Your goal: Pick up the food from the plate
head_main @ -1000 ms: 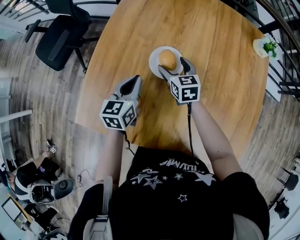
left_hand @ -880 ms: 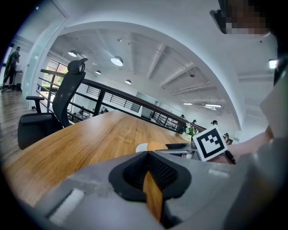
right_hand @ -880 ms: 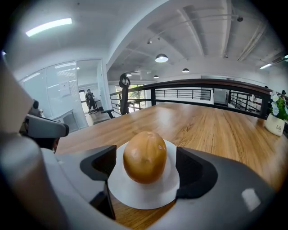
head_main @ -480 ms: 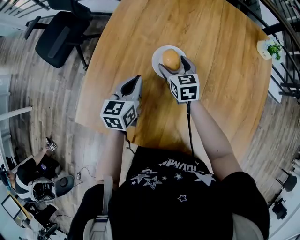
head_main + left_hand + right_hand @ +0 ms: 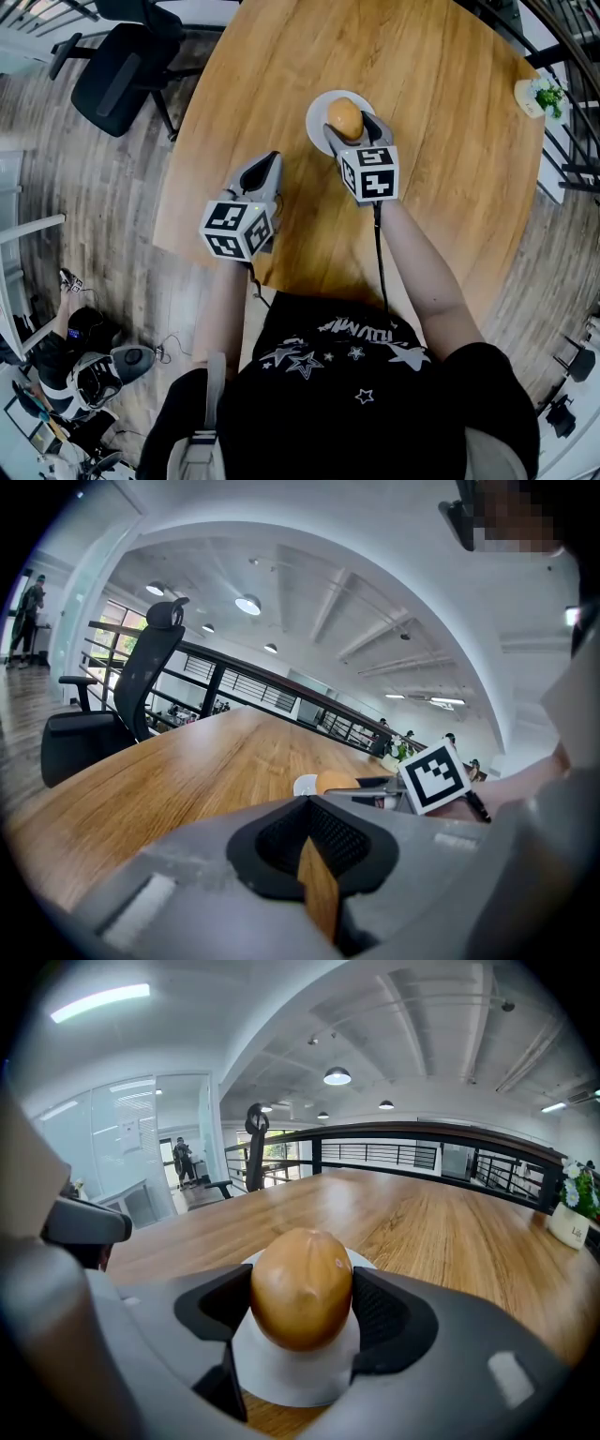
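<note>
The bun (image 5: 345, 118) is smooth, egg-shaped and golden brown with a glossy crust. It sits on the white plate (image 5: 317, 114) on the round wooden table (image 5: 431, 84). There is one bun, one plate and two grippers (plus one potted plant (image 5: 539, 96) at the table's edge). The right gripper (image 5: 351, 127) is closing, its pads meeting the bun's two sides. The left gripper (image 5: 270, 161) is well apart from the plate, jaws together, with nothing between them.
</note>
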`<state>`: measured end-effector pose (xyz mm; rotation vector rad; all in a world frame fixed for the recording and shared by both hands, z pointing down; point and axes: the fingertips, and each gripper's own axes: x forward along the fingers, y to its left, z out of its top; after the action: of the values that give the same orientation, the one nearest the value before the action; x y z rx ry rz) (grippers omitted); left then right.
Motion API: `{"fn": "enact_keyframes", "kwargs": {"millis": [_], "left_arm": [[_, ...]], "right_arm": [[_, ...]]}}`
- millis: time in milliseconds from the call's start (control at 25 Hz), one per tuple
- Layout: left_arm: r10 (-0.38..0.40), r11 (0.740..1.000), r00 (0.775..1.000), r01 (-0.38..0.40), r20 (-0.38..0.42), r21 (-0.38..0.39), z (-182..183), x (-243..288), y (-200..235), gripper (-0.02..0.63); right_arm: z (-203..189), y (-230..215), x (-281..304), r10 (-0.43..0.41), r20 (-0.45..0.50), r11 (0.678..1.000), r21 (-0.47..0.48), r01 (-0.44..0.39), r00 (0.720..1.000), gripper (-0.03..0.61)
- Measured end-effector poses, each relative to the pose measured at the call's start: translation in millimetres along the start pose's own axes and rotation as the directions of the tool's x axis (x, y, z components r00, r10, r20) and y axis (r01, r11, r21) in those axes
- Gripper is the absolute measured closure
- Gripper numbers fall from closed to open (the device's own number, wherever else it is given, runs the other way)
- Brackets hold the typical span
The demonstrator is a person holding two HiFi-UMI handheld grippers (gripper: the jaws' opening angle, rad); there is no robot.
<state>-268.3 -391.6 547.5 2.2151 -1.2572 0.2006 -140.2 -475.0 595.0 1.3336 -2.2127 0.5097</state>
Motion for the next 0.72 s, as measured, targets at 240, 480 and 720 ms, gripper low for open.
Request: {"fn": "enact_keyframes", "kwargs": {"millis": [240, 480, 720], "left_arm": [[-0.003, 1.000, 1.000, 0.003, -0.004, 0.002, -2, -3, -1, 0.612], [-0.012, 1.000, 1.000, 0.011, 0.002, 0.009, -4, -11, -10, 0.612], [-0.012, 1.000, 1.000, 0.012, 0.014, 0.013, -1, -21, -19, 0.612]], "right_arm": [[5, -4, -5, -0.014, 0.009, 1.000, 0.014, 0.014, 1.000, 0.244], [12, -5, -18, -0.022, 0.020, 0.999, 0.028, 0.022, 1.000, 0.244], [24, -2, -33, -0.014, 0.037, 0.999, 0.030, 0.013, 0.999, 0.245]]}}
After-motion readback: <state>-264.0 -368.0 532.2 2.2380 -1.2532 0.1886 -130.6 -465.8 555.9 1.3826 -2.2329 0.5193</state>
